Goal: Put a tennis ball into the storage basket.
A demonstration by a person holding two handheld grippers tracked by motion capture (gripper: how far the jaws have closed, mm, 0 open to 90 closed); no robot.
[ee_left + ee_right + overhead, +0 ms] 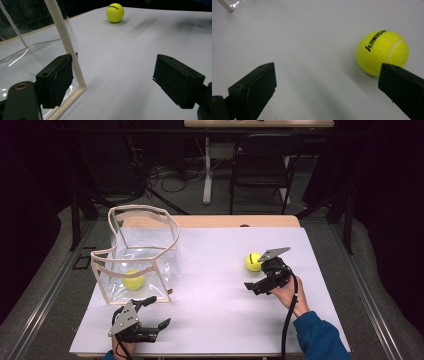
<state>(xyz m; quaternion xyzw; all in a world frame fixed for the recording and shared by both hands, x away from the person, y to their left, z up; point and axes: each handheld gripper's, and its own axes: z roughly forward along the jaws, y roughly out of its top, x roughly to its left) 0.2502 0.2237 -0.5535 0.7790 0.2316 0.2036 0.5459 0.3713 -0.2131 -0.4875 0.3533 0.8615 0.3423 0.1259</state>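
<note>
A clear plastic bag with beige trim stands open at the table's left, and a yellow tennis ball lies inside it. A second tennis ball rests on the white table cover at the right. My right gripper is open just in front of that ball. In the right gripper view the ball lies ahead and right of the open right gripper, partly behind the right jaw. My left gripper is open near the bag's front corner. The bag's trim runs beside the left jaw of the left gripper.
The white table cover lies bare between the two grippers. The far ball shows at the top of the left gripper view. A black chair and a white desk leg stand beyond the table's far edge.
</note>
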